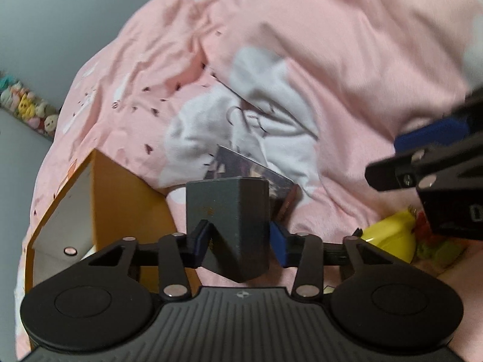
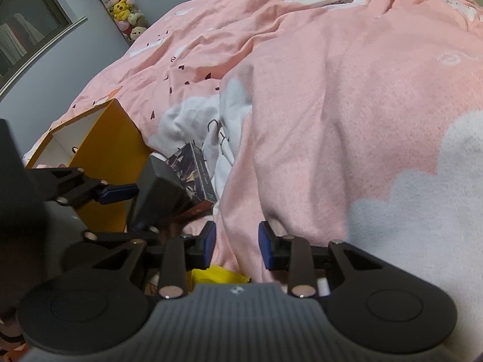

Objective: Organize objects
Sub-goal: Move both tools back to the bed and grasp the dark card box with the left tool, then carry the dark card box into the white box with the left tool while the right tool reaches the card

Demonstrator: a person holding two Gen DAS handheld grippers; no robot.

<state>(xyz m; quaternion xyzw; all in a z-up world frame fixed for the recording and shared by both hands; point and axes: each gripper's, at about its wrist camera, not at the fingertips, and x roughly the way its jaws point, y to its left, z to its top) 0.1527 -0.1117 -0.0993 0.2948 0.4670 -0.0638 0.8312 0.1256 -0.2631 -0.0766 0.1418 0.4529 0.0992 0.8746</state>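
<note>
My left gripper [image 1: 240, 238] is shut on a dark grey box [image 1: 232, 220] and holds it above the pink bed cover; it also shows in the right wrist view [image 2: 163, 193]. Behind it lies a dark printed box [image 1: 256, 166], seen too in the right wrist view [image 2: 194, 175]. An open yellow box [image 1: 117, 205] stands to the left, also in the right wrist view [image 2: 105, 157]. My right gripper [image 2: 237, 247] is open and empty over the cover; it shows at the right of the left wrist view [image 1: 422, 150].
A pink duvet [image 2: 332, 105] with white cloud prints covers the bed in folds. A yellow object [image 1: 389, 235] lies at the lower right beside colourful items. A shelf of plush toys [image 2: 123, 6] hangs on the grey wall. A window [image 2: 27, 27] is at far left.
</note>
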